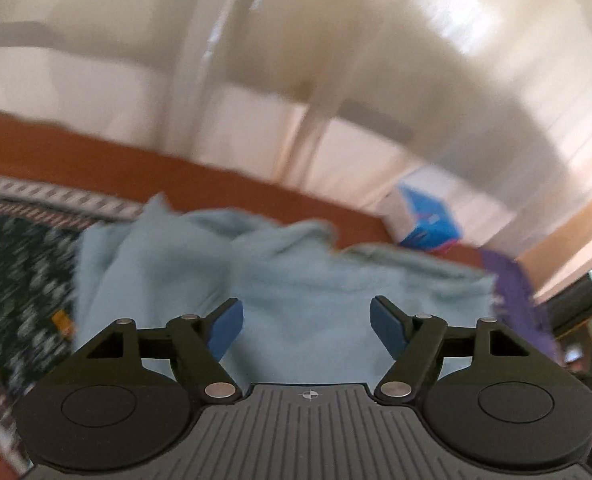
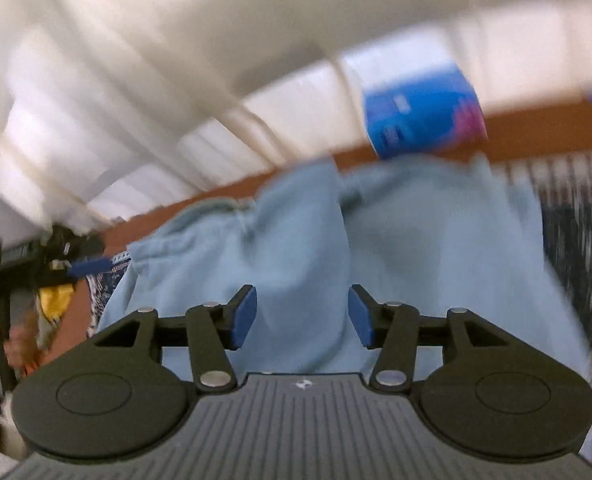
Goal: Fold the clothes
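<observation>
Hovering low over the cloth, the left gripper (image 1: 306, 320) has its blue-padded jaws standing wide apart with nothing between them, only the pale blue fleecy garment (image 1: 296, 280) lying below; the right gripper (image 2: 302, 316) is also parted, more narrowly, its pads clear of the same pale blue fleecy garment (image 2: 296, 248), which looks to hold nothing in either view. The garment lies rumpled, in soft ridges and with a gathered hem or waistband at its left in the right wrist view, spread on a dark patterned woven rug (image 1: 20, 272) with a striped border. Both pictures are blurred, so fine seams cannot be told. To fold it well, I judge each gripper should settle on an outer edge or corner, pinch a single layer rather than a bunched ridge, and draw the cloth flat before bringing one half over the other; grabbing the middle hump would only carry the creases into the fold. Beyond the garment a purple cloth (image 1: 512, 292) lies at its far right edge, then reddish-brown floor (image 1: 96, 160), then a blue and pink box (image 2: 424, 116) against the pale wall (image 1: 256, 40)
</observation>
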Demonstrator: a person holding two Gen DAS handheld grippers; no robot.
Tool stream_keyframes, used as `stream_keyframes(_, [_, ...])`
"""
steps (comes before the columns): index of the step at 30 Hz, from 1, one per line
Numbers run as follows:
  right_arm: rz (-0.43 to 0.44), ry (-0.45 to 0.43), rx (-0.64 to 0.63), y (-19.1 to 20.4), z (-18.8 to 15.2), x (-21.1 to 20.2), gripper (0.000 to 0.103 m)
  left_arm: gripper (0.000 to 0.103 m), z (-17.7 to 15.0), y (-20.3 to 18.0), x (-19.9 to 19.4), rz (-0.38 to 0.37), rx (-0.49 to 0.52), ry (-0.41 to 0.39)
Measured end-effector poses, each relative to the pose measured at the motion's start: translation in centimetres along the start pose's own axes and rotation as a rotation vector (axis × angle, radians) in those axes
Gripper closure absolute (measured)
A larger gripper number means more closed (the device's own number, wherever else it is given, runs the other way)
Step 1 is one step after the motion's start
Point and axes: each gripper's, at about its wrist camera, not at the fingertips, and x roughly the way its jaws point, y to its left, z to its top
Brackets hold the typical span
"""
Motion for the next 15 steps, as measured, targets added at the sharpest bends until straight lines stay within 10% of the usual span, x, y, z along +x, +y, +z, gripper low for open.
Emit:
stream_keyframes(7, [0.079, 0.02, 0.172, -0.7, -1.2, 2.7, 0.042, 0.025, -2.1, 0.2, 2.6, -0.011, -0.102, 0.047])
stream_keyframes(8, [0.087, 0.021, 0.179, -0.6, -1.2, 3.0, 0.052, 0.043, -2.1, -0.1, 2.9, -0.008, -0.091, 0.047])
stream_keyframes(9, [0.103, 0.021, 0.191, -0.6, -1.1, 3.1, 0.092, 0.063, -2.0, -0.5, 3.1, 0.012, -0.058, 0.045])
stream_keyframes(11, [0.145, -0.001, 0.212, -0.4, -0.6, 1.8, 0.095, 0.08, -2.0, -1.0, 3.4, 0.068, 0.009, 0.058])
stream_keyframes(15, [0.124, -0.028, 0.157, -0.5, -0.3, -1.5, 0.096, 0.082, -2.6, 0.2, 3.6, 0.089, 0.004, 0.077])
